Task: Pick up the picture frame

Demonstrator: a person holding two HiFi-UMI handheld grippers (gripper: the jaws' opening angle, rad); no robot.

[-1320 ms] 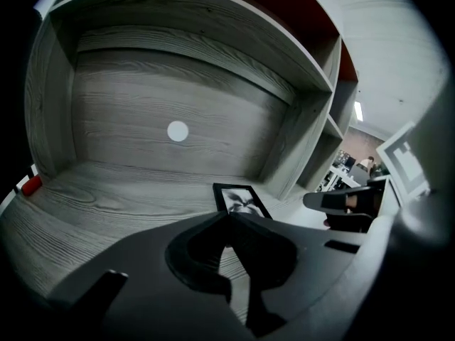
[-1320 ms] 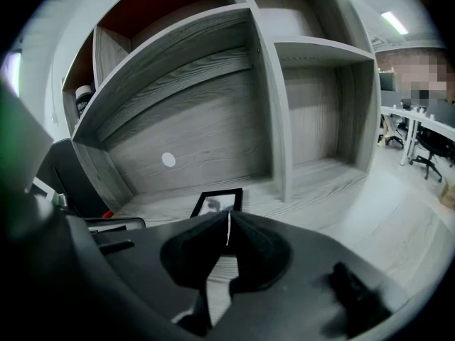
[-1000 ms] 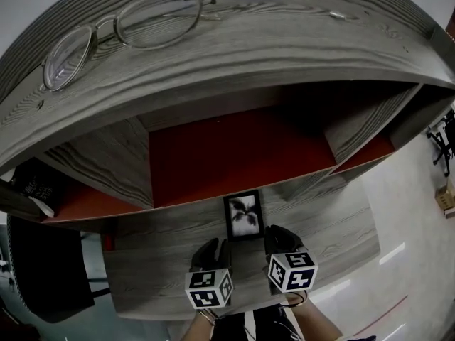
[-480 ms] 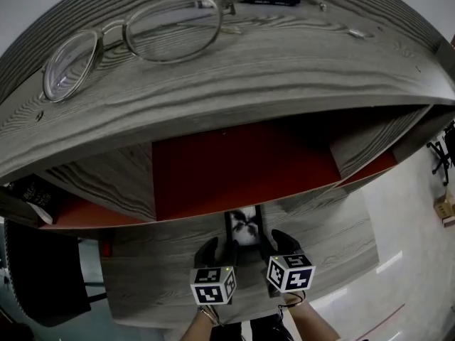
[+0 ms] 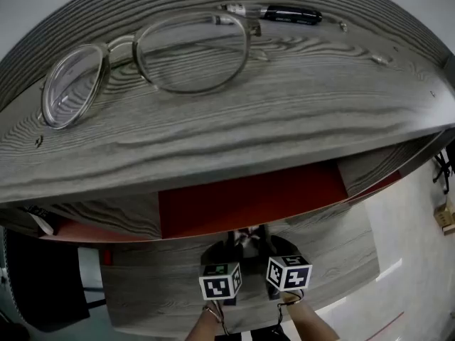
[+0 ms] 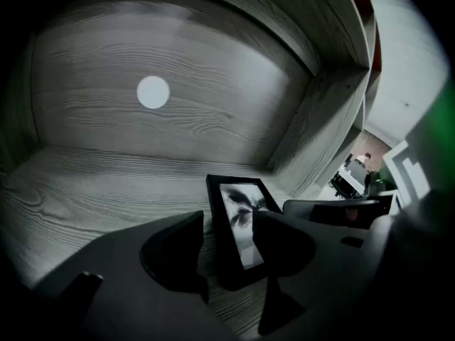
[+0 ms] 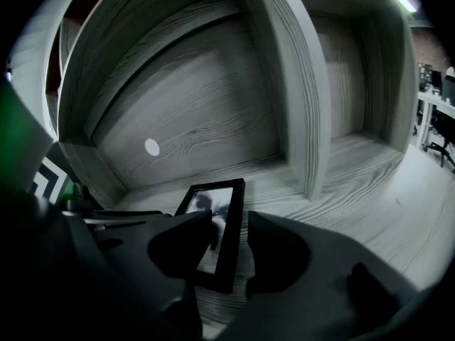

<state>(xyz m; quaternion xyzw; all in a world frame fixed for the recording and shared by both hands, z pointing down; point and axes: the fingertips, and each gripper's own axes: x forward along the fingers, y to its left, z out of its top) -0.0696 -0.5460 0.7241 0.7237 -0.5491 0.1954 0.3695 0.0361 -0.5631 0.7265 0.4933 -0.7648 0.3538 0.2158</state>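
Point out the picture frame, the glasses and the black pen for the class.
picture frame (image 6: 236,215), left gripper view, on the print inside its black border.
glasses (image 5: 192,52), head view, on the lens nearer the pen.
black pen (image 5: 290,14), head view, on its dark barrel.

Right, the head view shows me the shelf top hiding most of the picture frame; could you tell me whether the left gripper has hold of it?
Observer: Not yet. The left gripper has one long edge of the picture frame between its jaws, which have just been opening; a strip of shelf board shows between the outer jaw and the frame.
Operator: Thank you. And the right gripper?
Observer: The right gripper has the frame's other long edge between its jaws; they too have just been opening.
Operator: Is anything behind the frame?
Observer: Only the grey back panel, which has a round white dot on it.
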